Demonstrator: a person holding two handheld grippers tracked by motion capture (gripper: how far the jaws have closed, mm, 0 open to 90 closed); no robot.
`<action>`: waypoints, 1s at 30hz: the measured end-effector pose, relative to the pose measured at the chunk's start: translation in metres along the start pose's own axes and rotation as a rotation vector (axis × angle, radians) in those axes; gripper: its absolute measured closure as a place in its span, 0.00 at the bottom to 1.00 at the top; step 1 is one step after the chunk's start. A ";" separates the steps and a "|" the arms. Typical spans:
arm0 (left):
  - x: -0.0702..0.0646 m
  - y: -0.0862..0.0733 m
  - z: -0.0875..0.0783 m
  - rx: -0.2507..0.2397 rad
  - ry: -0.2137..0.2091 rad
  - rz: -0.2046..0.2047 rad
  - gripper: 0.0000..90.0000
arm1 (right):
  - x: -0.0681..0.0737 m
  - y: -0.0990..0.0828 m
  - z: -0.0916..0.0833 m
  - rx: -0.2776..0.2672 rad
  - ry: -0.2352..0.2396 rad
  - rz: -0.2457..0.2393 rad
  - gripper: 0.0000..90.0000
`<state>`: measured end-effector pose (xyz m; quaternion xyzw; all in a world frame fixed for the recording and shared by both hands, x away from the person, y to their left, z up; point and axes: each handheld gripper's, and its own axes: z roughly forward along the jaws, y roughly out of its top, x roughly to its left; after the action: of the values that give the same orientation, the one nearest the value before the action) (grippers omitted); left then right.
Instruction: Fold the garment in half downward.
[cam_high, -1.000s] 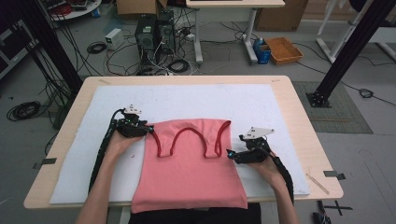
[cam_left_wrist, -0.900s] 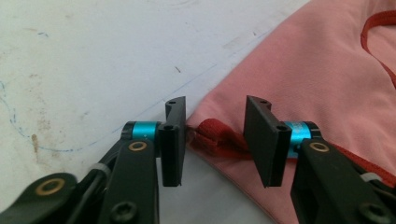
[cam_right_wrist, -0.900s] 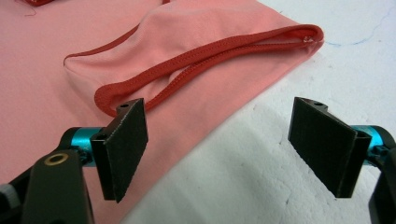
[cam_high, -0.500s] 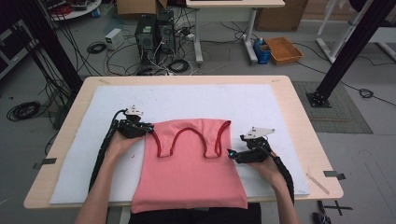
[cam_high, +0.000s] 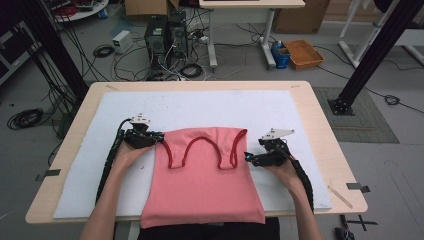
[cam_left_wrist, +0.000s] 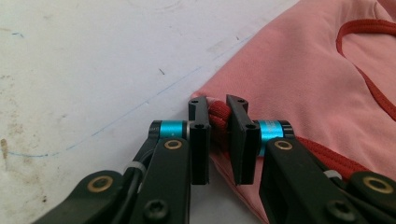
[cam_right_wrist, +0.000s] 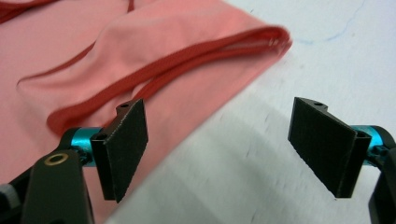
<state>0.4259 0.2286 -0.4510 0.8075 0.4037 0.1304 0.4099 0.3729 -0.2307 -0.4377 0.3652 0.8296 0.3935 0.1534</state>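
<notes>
Two tongs on white mat (cam_high: 210, 107): left (cam_left_wrist: 218, 122) clamps pink top (cam_high: 202, 185), right (cam_right_wrist: 224, 140) gapes

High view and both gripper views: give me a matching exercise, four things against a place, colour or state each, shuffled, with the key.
Things:
1. left gripper
2. right gripper
3. pink sleeveless fabric top with dark red trim
4. orange plastic tray

States:
A. on the floor beyond the table
B. jaws spread wide, nothing between them
C. lying flat on the white mat, hem over the near edge
D. jaws pinched on a bunched red-trimmed corner of the top

Pairs: 1-D, 2-B, 3-C, 4-A
</notes>
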 end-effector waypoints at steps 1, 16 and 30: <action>0.000 0.000 0.000 0.001 -0.001 -0.001 0.89 | -0.001 0.004 0.001 -0.001 -0.002 0.002 0.22; -0.001 0.001 0.000 0.006 0.009 0.014 0.88 | -0.036 0.061 0.048 0.075 -0.064 0.028 0.35; -0.002 0.000 0.000 0.006 0.011 0.011 0.88 | -0.040 0.053 0.065 0.141 -0.015 0.049 0.57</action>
<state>0.4251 0.2273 -0.4504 0.8102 0.4018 0.1361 0.4046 0.4613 -0.2026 -0.4401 0.3983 0.8449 0.3349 0.1238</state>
